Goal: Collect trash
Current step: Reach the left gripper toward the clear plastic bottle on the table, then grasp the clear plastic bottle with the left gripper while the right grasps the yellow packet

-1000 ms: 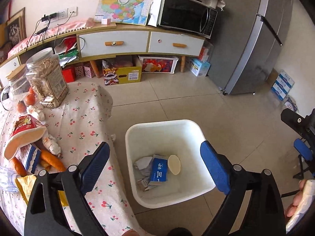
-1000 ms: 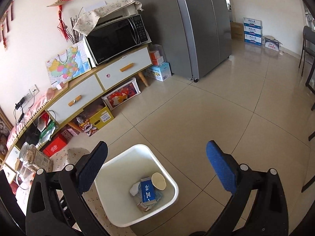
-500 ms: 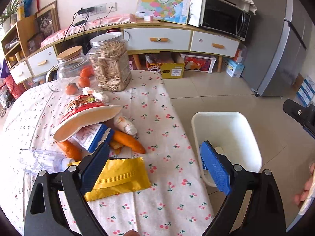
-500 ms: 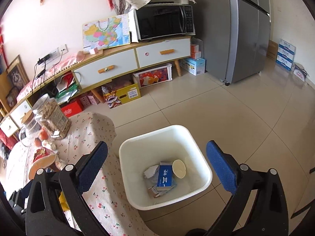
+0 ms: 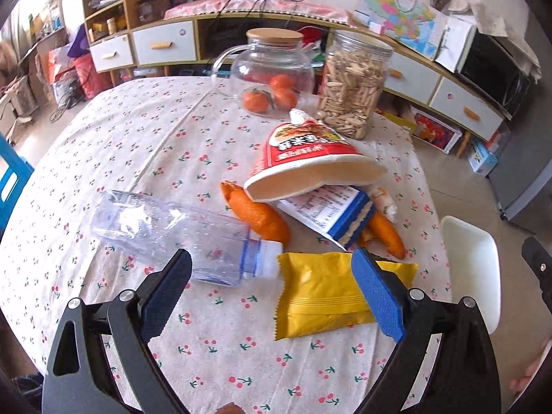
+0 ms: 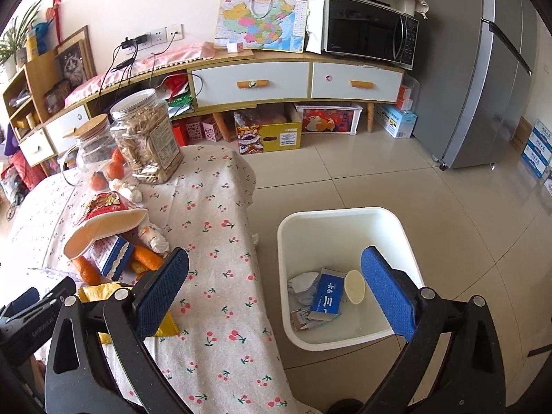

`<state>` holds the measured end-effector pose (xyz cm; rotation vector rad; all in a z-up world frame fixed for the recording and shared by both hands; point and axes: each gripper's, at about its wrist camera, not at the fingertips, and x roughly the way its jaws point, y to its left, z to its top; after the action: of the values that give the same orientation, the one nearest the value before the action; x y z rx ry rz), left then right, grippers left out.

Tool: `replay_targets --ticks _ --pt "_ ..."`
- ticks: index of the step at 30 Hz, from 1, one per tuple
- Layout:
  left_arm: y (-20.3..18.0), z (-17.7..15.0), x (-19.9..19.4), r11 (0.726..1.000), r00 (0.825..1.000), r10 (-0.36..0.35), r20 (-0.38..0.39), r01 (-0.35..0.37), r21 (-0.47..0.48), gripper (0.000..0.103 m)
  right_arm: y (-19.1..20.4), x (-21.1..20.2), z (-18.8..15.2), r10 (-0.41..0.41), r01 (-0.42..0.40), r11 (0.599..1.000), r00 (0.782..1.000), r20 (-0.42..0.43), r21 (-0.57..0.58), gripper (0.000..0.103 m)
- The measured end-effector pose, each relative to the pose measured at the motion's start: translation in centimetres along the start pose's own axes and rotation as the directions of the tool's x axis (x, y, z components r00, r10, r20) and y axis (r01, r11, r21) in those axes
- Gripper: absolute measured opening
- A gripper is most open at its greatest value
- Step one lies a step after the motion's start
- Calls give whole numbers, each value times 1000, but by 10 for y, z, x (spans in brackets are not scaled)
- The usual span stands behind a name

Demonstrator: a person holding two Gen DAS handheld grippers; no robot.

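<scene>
A: Left wrist view is showing the left gripper (image 5: 270,281) hanging above the table (image 5: 145,145) with its jaws spread wide and nothing between the pads. Just past the pads a yellow packet (image 5: 321,296) is lying flat on the cherry-print cloth, its near right corner passing under the blue right pad.

B: And what is sitting around it?

A: A clear bottle (image 5: 179,227) is lying on its side, white cap touching the packet's left edge. Behind them a red cup (image 5: 307,165) is tipped over, resting on a blue-edged box (image 5: 331,214) and two carrots (image 5: 255,212). Farther back a glass jug (image 5: 272,72) with oranges inside and a jar (image 5: 352,86) of sticks are standing upright, side by side.

B: Where is the bin?

A: It is standing on the floor beside the table's right edge; only a slice of its white rim (image 5: 472,265) is showing there. Right wrist view is giving it in full: the bin (image 6: 345,214) is holding a blue carton (image 6: 327,295), a small cream cup (image 6: 355,286) and crumpled papers (image 6: 303,289).

B: And the right gripper?

A: The right gripper (image 6: 276,291) is hovering with jaws spread wide and gripping nothing, one pad over the table edge, the other over the bin. The packet (image 6: 100,291) is peeking out yellow at lower left, behind the left pad.
</scene>
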<state>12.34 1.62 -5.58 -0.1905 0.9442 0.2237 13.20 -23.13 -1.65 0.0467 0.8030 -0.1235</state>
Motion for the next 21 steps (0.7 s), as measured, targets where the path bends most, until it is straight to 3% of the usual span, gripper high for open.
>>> replay_targets --ticks 3,5,9,12,16,19,21 --pt "26 6 4 990 996 94 8 -92 -107 91 13 4 -1 17 -17 1000 1000 -12 -18 96" --pt "47 11 10 968 989 144 -15 -144 -204 91 19 6 -2 24 -25 999 1000 -20 -30 96" --pt "78 23 31 909 981 168 -101 -194 -368 92 29 10 -4 29 -31 998 999 -36 -53 96" --pt "86 31 51 888 970 183 -158 -232 -398 92 30 12 -3 34 -37 998 998 -49 -57 96" --pt "85 36 75 922 968 144 -206 -207 -327 92 29 14 -5 39 -42 998 997 -60 -53 96" --pt "79 36 72 968 984 64 -168 -102 -229 83 33 16 -6 52 -57 996 996 -68 -67 96" --pt "75 34 70 987 985 17 -174 -45 -156 78 38 17 -7 70 -76 994 994 -80 -80 96"
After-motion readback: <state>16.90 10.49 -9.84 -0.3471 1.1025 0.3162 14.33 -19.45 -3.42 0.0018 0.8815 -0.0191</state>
